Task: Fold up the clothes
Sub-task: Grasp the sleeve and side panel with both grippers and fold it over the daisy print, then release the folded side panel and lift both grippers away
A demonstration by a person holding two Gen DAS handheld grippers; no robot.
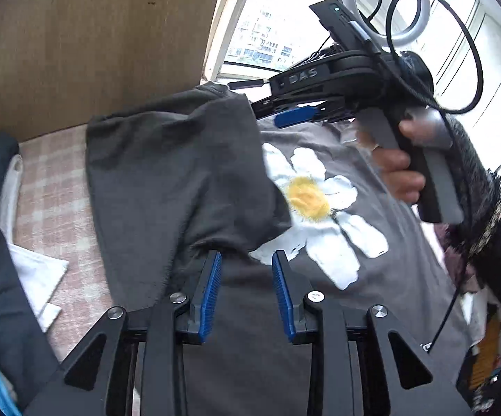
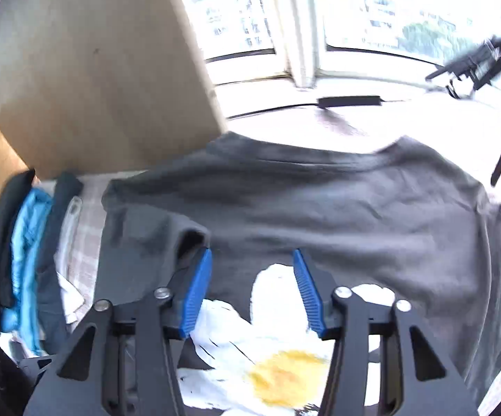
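Left gripper (image 1: 247, 260): blue ribbed pads spread apart, nothing pinched; dark grey cloth lies in the gap under them but neither pad presses on it. The pad tips sit at the lower edge of a folded-over flap.

Right gripper (image 2: 252, 260): jaws spread wide, blue pads well apart, empty. Below and between them show the white petals and yellow centre of the print. In the left wrist view the same tool hangs above the far edge of the garment, held by a hand (image 1: 398, 170) in a dark fuzzy sleeve (image 1: 486, 201), a black cable (image 1: 472, 52) looping over it.

Grey T-shirt (image 1: 399, 270): spread on the pink checked bedcover (image 1: 52, 187), daisy print (image 1: 320, 208) facing up. One side is folded inward, the flap (image 1: 181, 173) covering part of the daisy's left petals. From the right wrist view more grey cloth lies folded across the upper part of the print.

Surroundings: to the left of the shirt, a pile of clothes (image 2: 25, 249), dark and bright blue, with white cloth (image 1: 35, 274) just beside it on the cover. A wooden board (image 1: 94, 34) stands behind the bed. Bright window (image 2: 354, 17) beyond, a ring light (image 1: 385, 3) before it in the left wrist view
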